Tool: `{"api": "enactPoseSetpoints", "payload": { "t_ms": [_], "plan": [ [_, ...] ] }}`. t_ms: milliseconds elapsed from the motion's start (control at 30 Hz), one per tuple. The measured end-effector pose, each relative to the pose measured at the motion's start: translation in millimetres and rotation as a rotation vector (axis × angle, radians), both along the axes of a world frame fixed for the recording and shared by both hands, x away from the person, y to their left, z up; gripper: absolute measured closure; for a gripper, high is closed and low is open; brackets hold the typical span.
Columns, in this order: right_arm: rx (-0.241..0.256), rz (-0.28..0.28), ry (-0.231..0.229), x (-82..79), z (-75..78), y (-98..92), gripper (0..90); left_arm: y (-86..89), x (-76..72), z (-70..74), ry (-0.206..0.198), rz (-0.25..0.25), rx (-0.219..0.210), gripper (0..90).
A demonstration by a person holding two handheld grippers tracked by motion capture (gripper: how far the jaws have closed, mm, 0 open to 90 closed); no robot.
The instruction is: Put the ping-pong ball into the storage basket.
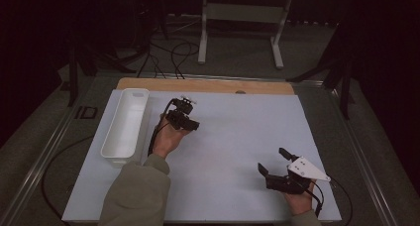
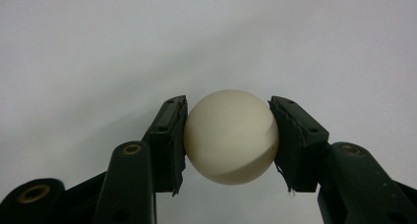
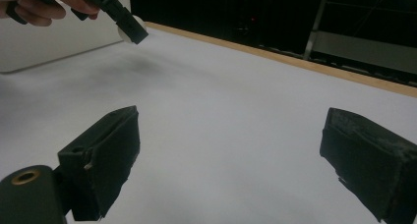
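The left claw (image 2: 229,135) clenches a round white ball (image 2: 231,136), axisless; the right claw (image 3: 231,170) gapes released near the desk's (image 1: 237,132) right edge.

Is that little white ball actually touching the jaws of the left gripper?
Touching. The left gripper view shows the ball pinched by the left gripper, both jaws pressed against its sides with no gap.

We log two black hand-held grippers and one olive-grey sleeve.

Left hand-held gripper (image 2: 229,135): we note matte black jaws faced with worn, frayed dark pads (image 2: 172,140), brass-ringed screw holes along the arms, and a black cable trailing from it. Right hand-held gripper (image 1: 275,162): black body, a grey three-cornered plate on top dotted with small dark holes, a black cable, scuffed pads (image 3: 110,155). The sleeve (image 1: 136,194) is loose at the cuff.
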State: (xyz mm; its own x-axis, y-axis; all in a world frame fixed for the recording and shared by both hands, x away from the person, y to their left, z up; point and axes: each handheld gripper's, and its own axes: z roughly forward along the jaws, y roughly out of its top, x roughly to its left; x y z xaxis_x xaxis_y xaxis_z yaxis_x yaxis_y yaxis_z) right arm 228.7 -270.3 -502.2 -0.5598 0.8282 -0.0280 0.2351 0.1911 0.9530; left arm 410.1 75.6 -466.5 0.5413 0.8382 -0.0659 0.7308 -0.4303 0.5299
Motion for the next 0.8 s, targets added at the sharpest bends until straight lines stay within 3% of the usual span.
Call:
{"api": "enactPoseSetpoints", "payload": {
  "t_ms": [800],
  "plan": [
    [-0.003, 0.001, -0.004, -0.4, -0.6, 2.5, 7.8, -0.7, -9.3, 17.2, 0.007, 0.019, 0.027, 51.2]
  ]
}}
